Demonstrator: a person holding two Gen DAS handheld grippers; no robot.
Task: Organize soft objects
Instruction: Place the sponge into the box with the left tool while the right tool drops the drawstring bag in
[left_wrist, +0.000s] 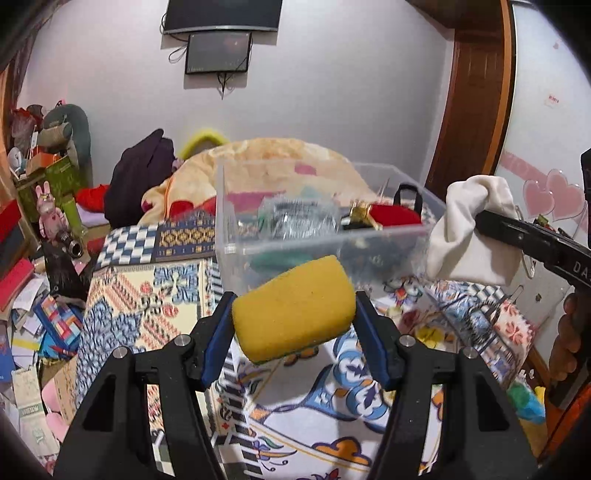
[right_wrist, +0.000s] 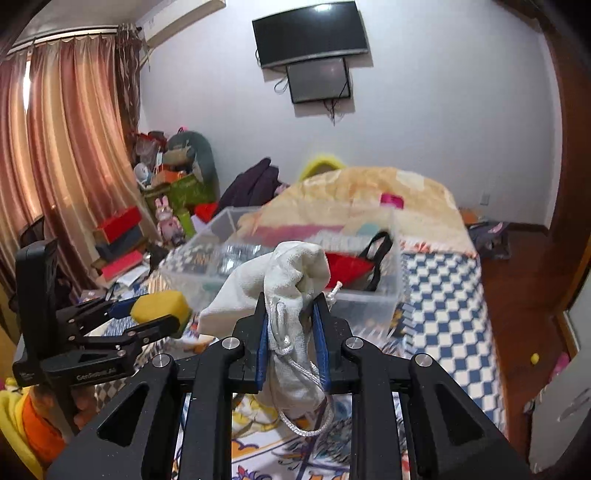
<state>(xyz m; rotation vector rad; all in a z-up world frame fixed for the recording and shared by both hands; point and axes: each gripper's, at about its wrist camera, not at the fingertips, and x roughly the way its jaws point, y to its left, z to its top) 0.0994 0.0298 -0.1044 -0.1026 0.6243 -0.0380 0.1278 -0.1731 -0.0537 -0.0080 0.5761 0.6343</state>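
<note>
My left gripper (left_wrist: 293, 306) is shut on a yellow sponge (left_wrist: 291, 308) and holds it above the patterned bedcover, just in front of a clear plastic bin (left_wrist: 325, 240). My right gripper (right_wrist: 291, 306) is shut on a white drawstring pouch (right_wrist: 280, 280) and holds it in the air at the bin's near right side. The pouch (left_wrist: 469, 229) and right gripper also show at the right of the left wrist view. The left gripper with the sponge (right_wrist: 159, 302) shows at the left of the right wrist view. The bin (right_wrist: 369, 295) holds a red pouch (right_wrist: 347, 267) and other items.
A patterned cover (left_wrist: 314, 406) lies over the bed. A folded beige blanket (left_wrist: 280, 162) sits behind the bin. Boxes, books and toys (left_wrist: 44, 229) are piled at the left. A wooden door (left_wrist: 476, 110) stands at the right. Screens (right_wrist: 314, 55) hang on the wall.
</note>
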